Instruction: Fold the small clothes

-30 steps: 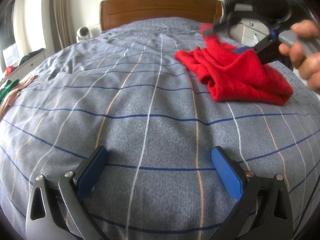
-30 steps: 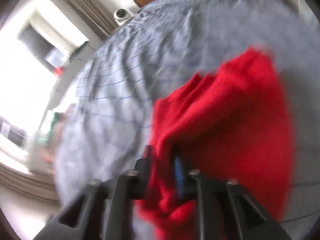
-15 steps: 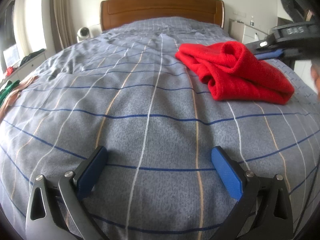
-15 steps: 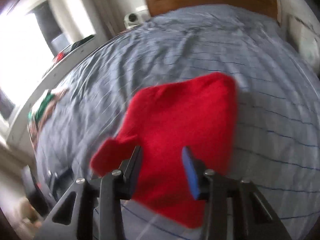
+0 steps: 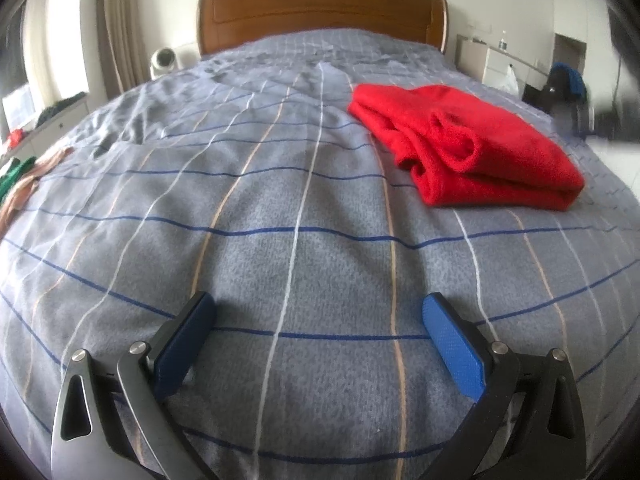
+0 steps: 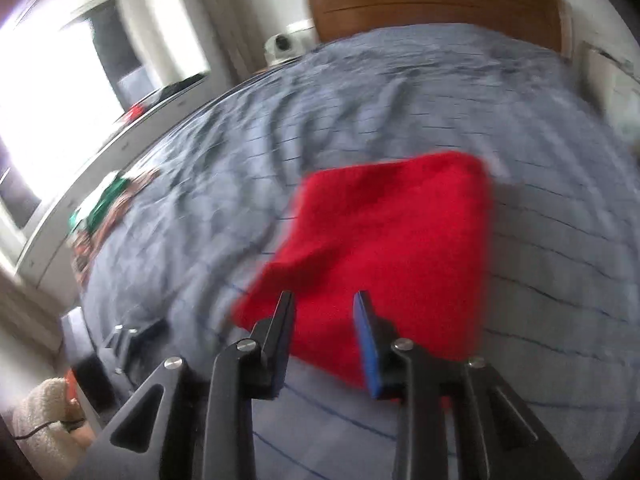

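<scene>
So here's my view: the red garment [image 5: 464, 148] is lying folded into a chunky rectangle on the bed [image 5: 280, 208], over toward the right edge, about halfway up toward the wooden headboard [image 5: 320, 8]. It's a fuzzy, fleecy knit, with rolled, tube-like layers showing on the side facing my left camera. The bedspread is a grey woven fabric with a grid of thin blue, white and tan lines, wrinkled up near the headboard.

My left gripper [image 5: 320, 340] sits low over the near end of the bed, jaws spread wide with nothing between them, blue textured pads facing each other.

My right gripper [image 6: 322, 340] is above the garment's near edge; its jaws have just been closing to a narrow gap, but nothing is pinched. That view is blurry.
</scene>
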Tool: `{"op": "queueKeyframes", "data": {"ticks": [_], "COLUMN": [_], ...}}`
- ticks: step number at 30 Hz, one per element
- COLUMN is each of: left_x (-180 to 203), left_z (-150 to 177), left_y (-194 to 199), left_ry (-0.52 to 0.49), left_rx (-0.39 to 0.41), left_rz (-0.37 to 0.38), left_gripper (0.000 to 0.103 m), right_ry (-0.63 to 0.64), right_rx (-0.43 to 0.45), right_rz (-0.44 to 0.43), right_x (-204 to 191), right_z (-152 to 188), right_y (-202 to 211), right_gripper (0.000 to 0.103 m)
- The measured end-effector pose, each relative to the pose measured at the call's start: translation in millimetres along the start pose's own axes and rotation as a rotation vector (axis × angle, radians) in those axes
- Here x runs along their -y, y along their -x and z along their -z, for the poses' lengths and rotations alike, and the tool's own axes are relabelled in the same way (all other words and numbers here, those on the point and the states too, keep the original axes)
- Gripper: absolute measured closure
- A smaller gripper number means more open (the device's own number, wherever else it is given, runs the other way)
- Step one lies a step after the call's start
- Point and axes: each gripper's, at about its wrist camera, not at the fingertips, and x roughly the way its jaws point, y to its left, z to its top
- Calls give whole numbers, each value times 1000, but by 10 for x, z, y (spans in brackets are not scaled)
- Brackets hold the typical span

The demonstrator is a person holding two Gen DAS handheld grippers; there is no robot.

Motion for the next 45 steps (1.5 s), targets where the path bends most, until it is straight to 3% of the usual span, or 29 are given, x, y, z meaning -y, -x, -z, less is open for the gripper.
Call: {"op": "queueKeyframes", "data": {"ticks": [4, 6, 8, 9, 10, 12, 14, 17, 22, 24, 26, 28, 29, 30, 32, 37, 39, 40, 42, 44, 45], "left_x": [-125, -191, -196, -172, -100, 59, 152, 238, 287, 225, 226, 291, 354, 384, 451, 494, 514, 521, 511, 481, 459], "left_z": [-113, -291, -588, -705, -942, -1260, -1444, -1577, -1613, -1616, -1610, -1613, -1603, -1619, -1695, -2116, -2312, -2388, -2368, -2168, -2044], "left_y": [125, 253, 326, 319, 256, -15, -369, -866, -1220, -1333, -1395, -1424, -1416, -1386, -1213, -567, -448, -469, -610, -774, -797], "left_ry": [47, 100, 145, 150, 148, 145, 171, 189, 158, 181, 223, 221, 206, 195, 137, 60, 39, 37, 39, 34, 23], "left_rx": [-31, -3, 38, 41, 33, -46, -150, -277, -343, -364, -362, -358, -361, -358, -305, -90, -38, -42, -101, -153, -169], "left_rz": [106, 231, 342, 365, 411, 490, 532, 454, 311, 287, 301, 327, 362, 360, 339, 354, 352, 342, 325, 251, 215], "left_gripper": [1, 1, 1, 1, 1, 1, 1, 1, 1, 1, 4, 37, 71, 78, 84, 84, 79, 71, 24, 22, 22], "right_ry": [-66, -80, -129, -164, -184, -236, -276, -371, -597, -617, -537, -353, -271, -193, -49, 100, 111, 91, 33, -57, -90], "right_rx": [-155, -118, -66, -26, 3, 51, 32, -8, -82, -88, -89, -110, -94, -72, -6, 192, 273, 292, 290, 180, 111], "right_rz": [-27, -74, -152, -177, -182, -178, -180, -226, -400, -390, -331, -193, -130, -76, 14, 70, 66, 53, 26, -6, 8], "right_x": [272, 308, 413, 498, 552, 709, 890, 1159, 1468, 1452, 1307, 996, 868, 720, 430, 81, 54, 93, 224, 443, 535], "right_z": [278, 330, 294, 238, 202, 43, -143, -300, -362, -382, -479, -602, -635, -660, -699, -839, -966, -1070, -1156, -1208, -1176], "right_y": [-361, -259, -81, 14, 54, 65, -78, -368, -931, -1087, -1177, -1211, -1179, -1137, -1008, -485, -290, -226, -195, -351, -466], "right_gripper": [72, 71, 53, 31, 18, 16, 16, 16, 20, 26, 39, 66, 69, 74, 76, 78, 78, 78, 76, 61, 40]}}
